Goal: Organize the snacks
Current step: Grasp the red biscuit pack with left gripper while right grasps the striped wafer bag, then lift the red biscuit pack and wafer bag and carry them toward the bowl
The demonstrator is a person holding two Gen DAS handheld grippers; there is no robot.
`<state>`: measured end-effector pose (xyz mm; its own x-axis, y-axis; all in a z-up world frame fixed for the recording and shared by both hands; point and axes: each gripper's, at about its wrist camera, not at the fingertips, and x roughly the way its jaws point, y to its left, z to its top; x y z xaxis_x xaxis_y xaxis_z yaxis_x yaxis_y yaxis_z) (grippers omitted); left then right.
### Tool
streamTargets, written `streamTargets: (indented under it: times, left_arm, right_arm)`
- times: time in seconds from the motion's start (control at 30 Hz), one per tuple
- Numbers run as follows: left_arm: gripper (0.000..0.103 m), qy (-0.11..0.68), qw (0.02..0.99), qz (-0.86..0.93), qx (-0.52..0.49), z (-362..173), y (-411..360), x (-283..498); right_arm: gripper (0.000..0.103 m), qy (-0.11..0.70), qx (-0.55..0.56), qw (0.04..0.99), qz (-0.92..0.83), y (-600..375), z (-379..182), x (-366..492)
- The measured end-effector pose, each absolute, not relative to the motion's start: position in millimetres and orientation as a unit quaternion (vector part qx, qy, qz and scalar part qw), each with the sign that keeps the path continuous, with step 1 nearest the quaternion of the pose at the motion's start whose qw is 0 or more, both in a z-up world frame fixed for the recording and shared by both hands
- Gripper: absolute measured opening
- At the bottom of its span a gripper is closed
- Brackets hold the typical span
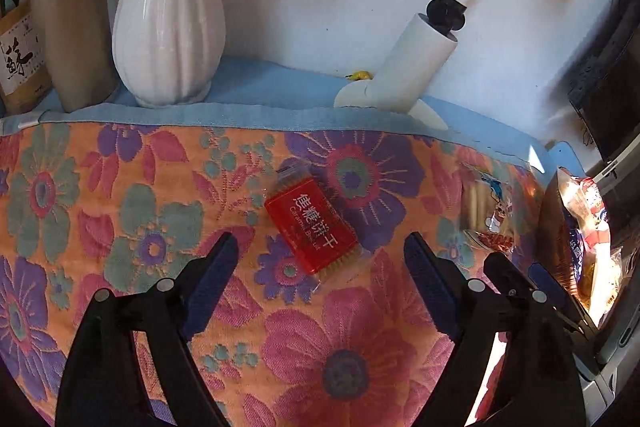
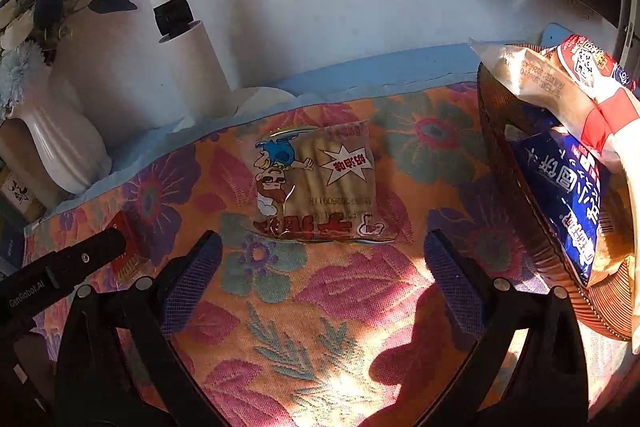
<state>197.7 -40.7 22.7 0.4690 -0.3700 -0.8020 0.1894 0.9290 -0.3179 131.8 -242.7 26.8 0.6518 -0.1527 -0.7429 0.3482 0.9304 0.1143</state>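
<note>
A red caramel biscuit pack [image 1: 311,230] lies flat on the floral tablecloth [image 1: 120,187], just ahead of my left gripper [image 1: 320,255], which is open and empty. A clear cartoon-printed pack of stick biscuits [image 2: 318,183] lies ahead of my right gripper [image 2: 322,255], also open and empty; it also shows in the left wrist view [image 1: 490,215]. A woven brown basket [image 2: 516,195] at the right holds a blue snack bag [image 2: 568,195] and a white and red bag [image 2: 576,87]. The red pack shows at the left in the right wrist view [image 2: 126,247], partly behind the left gripper's finger.
A white ribbed vase [image 1: 168,27] with blue flowers stands at the back left beside a tan cylinder [image 1: 68,23]. A white lamp stand [image 1: 416,63] leans at the back by the wall. A blue cloth strip [image 1: 256,107] borders the table's far edge.
</note>
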Motion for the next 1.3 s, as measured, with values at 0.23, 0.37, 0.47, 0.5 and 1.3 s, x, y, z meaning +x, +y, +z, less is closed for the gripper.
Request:
streamTargets:
  times: [0.23,0.37,0.47,0.5,1.3]
  left_arm:
    - [0.078,0.474,0.864,-0.151,-0.081,7.1,-60.7,211.9]
    - [0.062,0.470,0.868,-0.137,-0.086,5.7,-55.7,212.6]
    - [0.056,0.464,0.874,-0.122,-0.076,5.9,-58.2,212.2]
    - [0.055,0.463,0.876,-0.115,-0.067,5.9,-60.6,212.2]
    - [0.037,0.439,0.880,-0.178,-0.041,39.2,-36.1,16.9]
  right_arm:
    - [0.100,0.419,0.156,0.884,-0.136,-259.1,10.2,175.3]
    - [0.100,0.427,0.157,0.880,-0.134,-259.1,5.4,188.6]
    - [0.070,0.409,0.156,0.891,-0.117,-257.8,10.2,183.2]
    - [0.064,0.405,0.154,0.894,-0.111,-256.3,11.2,181.4]
    - [0.062,0.377,0.124,0.917,-0.044,-248.9,32.1,-43.6]
